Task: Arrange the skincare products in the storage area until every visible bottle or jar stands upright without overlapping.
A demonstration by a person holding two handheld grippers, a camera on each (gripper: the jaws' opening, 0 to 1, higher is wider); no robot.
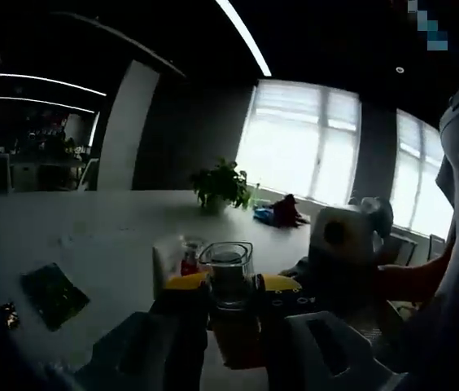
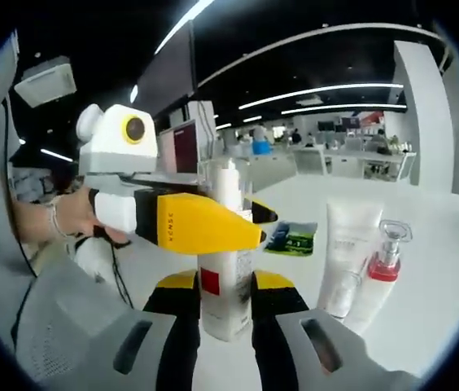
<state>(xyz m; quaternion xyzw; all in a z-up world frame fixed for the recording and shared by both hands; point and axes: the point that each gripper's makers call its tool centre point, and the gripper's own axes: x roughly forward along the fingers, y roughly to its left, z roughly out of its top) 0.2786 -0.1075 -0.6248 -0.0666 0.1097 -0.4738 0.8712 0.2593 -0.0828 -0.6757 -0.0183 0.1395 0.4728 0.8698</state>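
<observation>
My right tool [image 2: 226, 314] is clenched on a white bottle [image 2: 227, 269] with a red label square, upright, long axis vertical, base on the white counter [image 2: 457, 269]. My left tool [image 1: 231, 326] grasps a clear square-capped bottle [image 1: 228, 281], upright too. In the right gripper view the left tool [image 2: 172, 216] reaches in level, a hand [image 2: 71, 216] behind it. Just beside stand a white tube [image 2: 345, 257] and a red-necked bottle [image 2: 382, 273].

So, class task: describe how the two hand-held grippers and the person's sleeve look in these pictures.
The right gripper has two grey jaws with black inner faces and yellow patches near the tips. The left gripper has a yellow and black jaw with small lettering on the yellow, and a white body. The person's sleeve is light grey, with a thin bracelet at the wrist.
</observation>
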